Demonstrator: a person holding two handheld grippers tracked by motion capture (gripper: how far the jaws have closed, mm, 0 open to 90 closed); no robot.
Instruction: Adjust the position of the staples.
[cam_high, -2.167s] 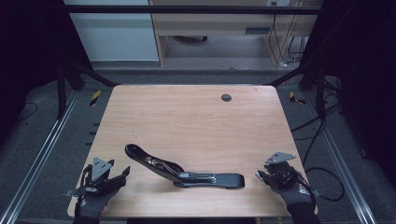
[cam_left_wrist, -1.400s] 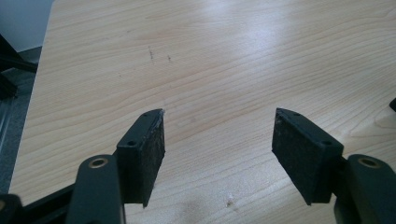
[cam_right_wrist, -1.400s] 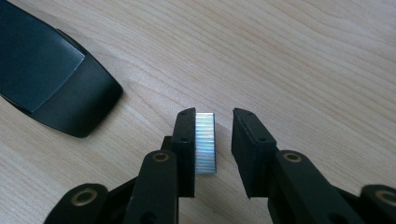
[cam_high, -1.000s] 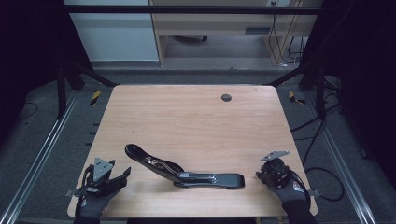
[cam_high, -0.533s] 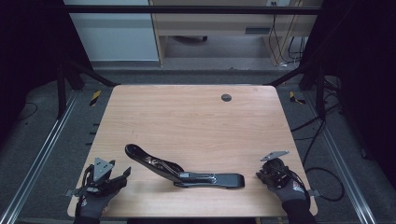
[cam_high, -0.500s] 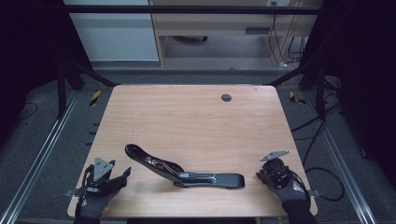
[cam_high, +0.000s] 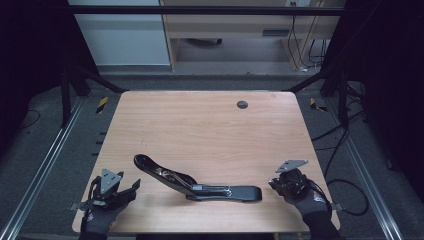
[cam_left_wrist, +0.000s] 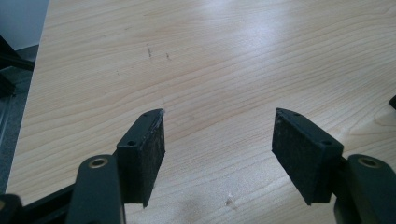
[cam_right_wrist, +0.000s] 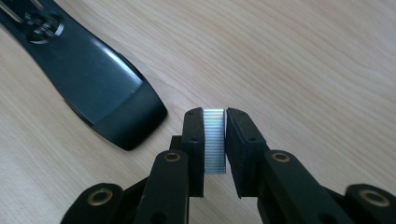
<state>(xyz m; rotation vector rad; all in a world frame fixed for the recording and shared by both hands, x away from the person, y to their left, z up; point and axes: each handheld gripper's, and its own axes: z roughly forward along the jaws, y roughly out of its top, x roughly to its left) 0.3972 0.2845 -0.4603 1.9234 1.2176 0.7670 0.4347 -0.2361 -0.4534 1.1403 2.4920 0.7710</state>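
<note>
A black stapler (cam_high: 200, 185), swung open flat, lies near the table's front edge; its rounded end (cam_right_wrist: 107, 93) shows in the right gripper view. My right gripper (cam_right_wrist: 215, 114) is shut on a short silver strip of staples (cam_right_wrist: 214, 140), held upright between the pads. Its jaws have just been closing with the strip between them. In the high view the right gripper (cam_high: 278, 184) sits just right of the stapler's end. At the front left, my left gripper (cam_high: 131, 190) stands open and empty over bare wood (cam_left_wrist: 217, 140).
The wooden table (cam_high: 200, 130) has a round dark grommet (cam_high: 242, 104) near its far edge. Metal rails run along both sides on the floor, with cables at the right (cam_high: 345, 145).
My right gripper has shifted slightly left toward the stapler's end. The left gripper and the stapler have stayed put.
</note>
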